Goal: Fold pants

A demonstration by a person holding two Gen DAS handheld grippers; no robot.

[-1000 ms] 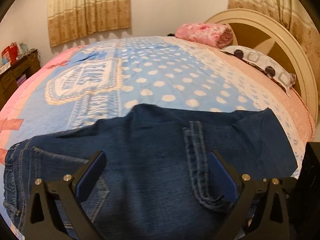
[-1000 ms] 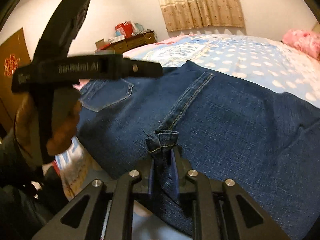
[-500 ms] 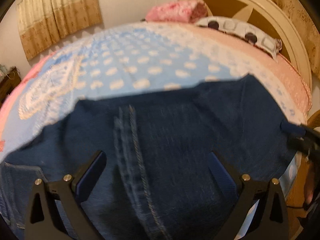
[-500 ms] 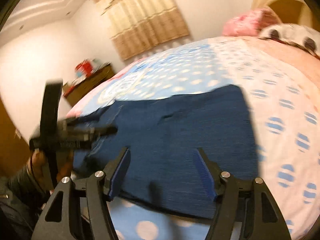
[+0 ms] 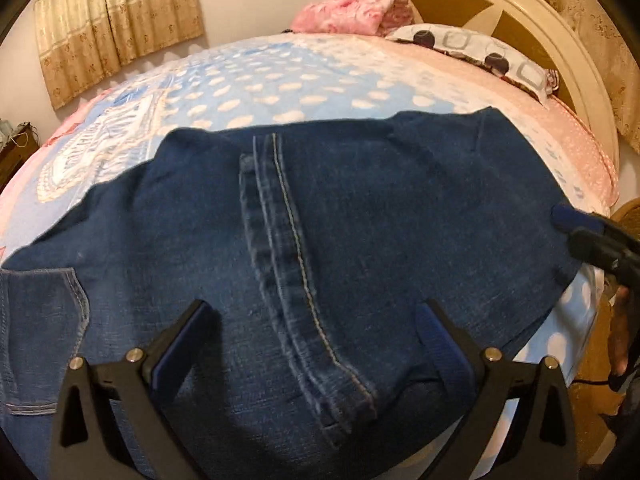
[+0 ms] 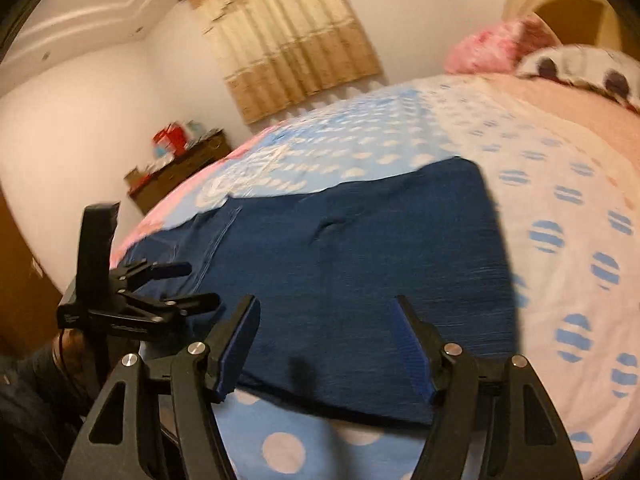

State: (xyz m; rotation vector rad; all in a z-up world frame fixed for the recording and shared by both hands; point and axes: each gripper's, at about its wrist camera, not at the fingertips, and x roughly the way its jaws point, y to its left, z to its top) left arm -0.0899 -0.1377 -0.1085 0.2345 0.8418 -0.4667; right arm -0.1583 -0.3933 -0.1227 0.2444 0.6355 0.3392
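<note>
The left gripper (image 5: 316, 332) hung just over the jeans (image 5: 320, 248), low in its own view at 6 o'clock. Its jaws stood wide apart and held nothing. A thick seam (image 5: 288, 256) of the jeans ran up between them toward 12 o'clock. A back pocket (image 5: 40, 340) showed at 9 o'clock.

The right gripper (image 6: 326, 344) was also at 6 o'clock in its own view. Its jaws were wide too, with nothing in them. They hung over the near edge of the jeans (image 6: 340, 280). In the right view the left gripper (image 6: 168, 288) showed at 9 o'clock, beside the jeans. In the left view the right gripper (image 5: 592, 236) poked in at 3 o'clock, by the end of the jeans.

The jeans lay flat on the bed (image 5: 280, 88), folded over, close to the near side. The bed cover was blue with white dots.

Farther back, at 1 o'clock in the left view, a pillow (image 5: 480, 52) with dark spots lay by the round headboard (image 5: 568, 40). A pink blanket (image 5: 352, 12) sat at 12 o'clock. A curtain (image 5: 116, 20) hung at 11 o'clock. A brown dresser (image 6: 180, 172) stood by the wall at 10 o'clock in the right view.
</note>
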